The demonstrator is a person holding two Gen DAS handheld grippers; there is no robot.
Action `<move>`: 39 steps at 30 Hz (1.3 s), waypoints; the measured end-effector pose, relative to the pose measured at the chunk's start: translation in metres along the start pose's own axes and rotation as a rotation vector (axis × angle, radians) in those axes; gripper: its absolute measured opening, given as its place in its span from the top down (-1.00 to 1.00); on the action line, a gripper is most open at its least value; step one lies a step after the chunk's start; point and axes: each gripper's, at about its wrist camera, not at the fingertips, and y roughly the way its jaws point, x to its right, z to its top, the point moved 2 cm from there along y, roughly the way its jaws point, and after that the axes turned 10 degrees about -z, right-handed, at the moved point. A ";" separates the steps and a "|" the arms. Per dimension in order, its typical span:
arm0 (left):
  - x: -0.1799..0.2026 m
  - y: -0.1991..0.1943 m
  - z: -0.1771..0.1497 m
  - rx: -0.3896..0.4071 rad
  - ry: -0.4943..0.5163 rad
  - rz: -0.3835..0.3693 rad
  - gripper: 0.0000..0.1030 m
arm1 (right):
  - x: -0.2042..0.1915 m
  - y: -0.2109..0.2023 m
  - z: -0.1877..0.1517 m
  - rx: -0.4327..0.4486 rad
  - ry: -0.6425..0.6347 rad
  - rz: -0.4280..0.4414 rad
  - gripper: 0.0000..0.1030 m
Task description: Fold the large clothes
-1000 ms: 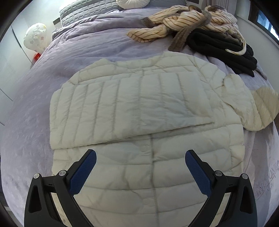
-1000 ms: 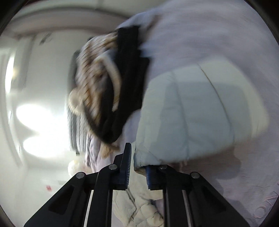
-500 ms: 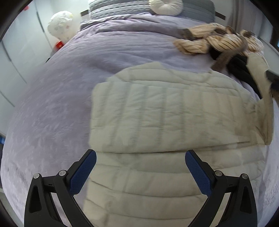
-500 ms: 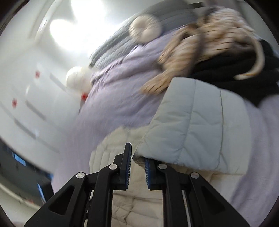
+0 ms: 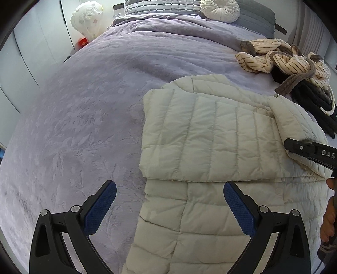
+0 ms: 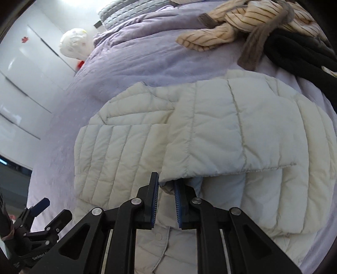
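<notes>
A cream quilted down jacket is laid flat on a lilac bedspread, buttoned front up. One sleeve is folded across the chest, and the other sleeve is laid over it from the opposite side. The cuff of that second sleeve is seen between the blue pads of the right gripper, whose jaws have just been opening; a gap shows on the left pad's side, so the cuff is no longer clamped. The left gripper is held above the jacket's lower edge with its fingers wide apart and nothing between them. Beyond the collar, a striped garment is heaped on black clothing. A round white cushion is seen at the headboard.
</notes>
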 end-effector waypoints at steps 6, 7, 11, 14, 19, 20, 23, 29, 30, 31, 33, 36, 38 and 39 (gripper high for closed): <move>-0.011 -0.004 0.006 0.012 -0.002 0.002 -0.98 | 0.018 -0.017 -0.003 0.025 0.102 0.029 -0.43; -0.014 -0.005 0.007 0.013 -0.004 0.004 -0.98 | 0.023 -0.020 -0.003 0.031 0.145 0.033 -0.43; -0.024 -0.006 0.007 0.012 -0.018 0.013 -0.98 | 0.056 -0.024 -0.002 0.059 0.385 0.083 -0.33; -0.031 -0.007 0.006 0.013 -0.023 0.021 -0.98 | 0.063 -0.022 0.007 0.079 0.423 0.055 0.71; -0.046 -0.009 0.005 0.017 -0.043 0.043 -0.98 | 0.012 -0.030 0.026 0.159 0.111 -0.004 0.78; -0.050 -0.009 0.006 0.017 -0.049 0.049 -0.98 | -0.003 -0.028 0.026 0.154 0.033 -0.016 0.78; -0.060 -0.010 0.005 0.019 -0.067 0.062 -0.98 | -0.044 -0.017 0.017 0.128 -0.164 -0.075 0.78; -0.066 -0.011 0.005 0.028 -0.084 0.051 -0.98 | -0.076 0.006 -0.003 0.061 -0.313 -0.161 0.73; -0.066 -0.011 0.005 0.027 -0.086 0.043 -0.98 | -0.077 0.008 -0.005 0.044 -0.317 -0.160 0.54; -0.065 -0.010 0.005 0.026 -0.089 0.031 -0.98 | -0.076 0.009 -0.008 0.034 -0.318 -0.161 0.13; -0.061 -0.008 0.008 0.025 -0.089 0.010 -0.98 | -0.073 0.004 -0.011 0.034 -0.314 -0.155 -0.45; -0.049 -0.001 0.016 0.015 -0.087 -0.067 -0.98 | -0.063 -0.010 -0.014 0.044 -0.288 -0.129 -0.45; -0.036 0.011 0.027 -0.018 -0.090 -0.169 -0.98 | -0.045 -0.019 -0.018 0.037 -0.239 -0.107 -0.45; -0.031 0.015 0.031 -0.027 -0.095 -0.205 -0.98 | -0.036 -0.022 -0.019 0.032 -0.211 -0.096 -0.45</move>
